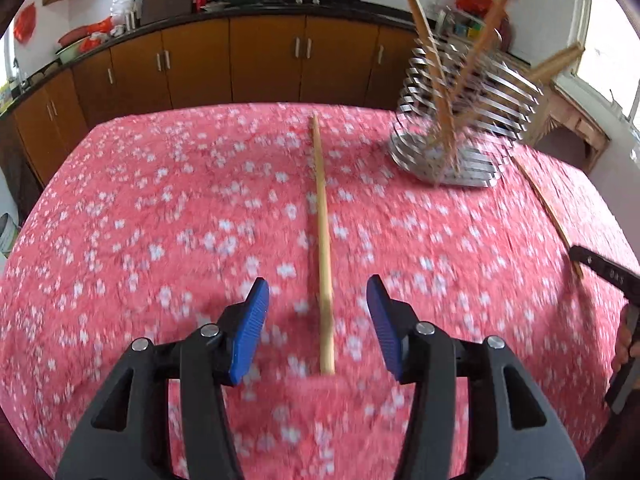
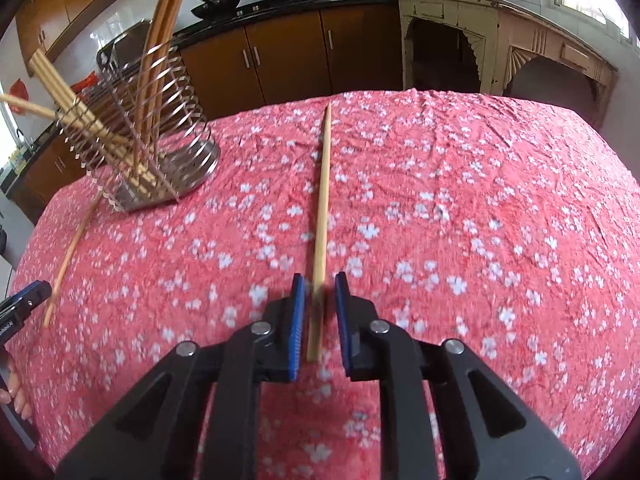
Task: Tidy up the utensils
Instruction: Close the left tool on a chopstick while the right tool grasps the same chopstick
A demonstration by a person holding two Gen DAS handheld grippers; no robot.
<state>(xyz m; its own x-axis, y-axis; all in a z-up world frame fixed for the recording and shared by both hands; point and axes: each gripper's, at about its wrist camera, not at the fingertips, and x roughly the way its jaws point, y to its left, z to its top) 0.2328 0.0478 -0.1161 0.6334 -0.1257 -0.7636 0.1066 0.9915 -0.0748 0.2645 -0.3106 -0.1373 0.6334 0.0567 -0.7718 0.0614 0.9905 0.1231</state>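
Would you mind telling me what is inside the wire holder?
The wire holder holds several wooden chopsticks, leaning and sticking out above its rim. Blur and the wires hide their exact number and lower tips.

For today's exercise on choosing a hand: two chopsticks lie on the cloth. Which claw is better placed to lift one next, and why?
Right. The right claw has its pads close on both sides of its chopstick, nearly gripping. The left claw is wide open around the other chopstick. The holder stands nearby.
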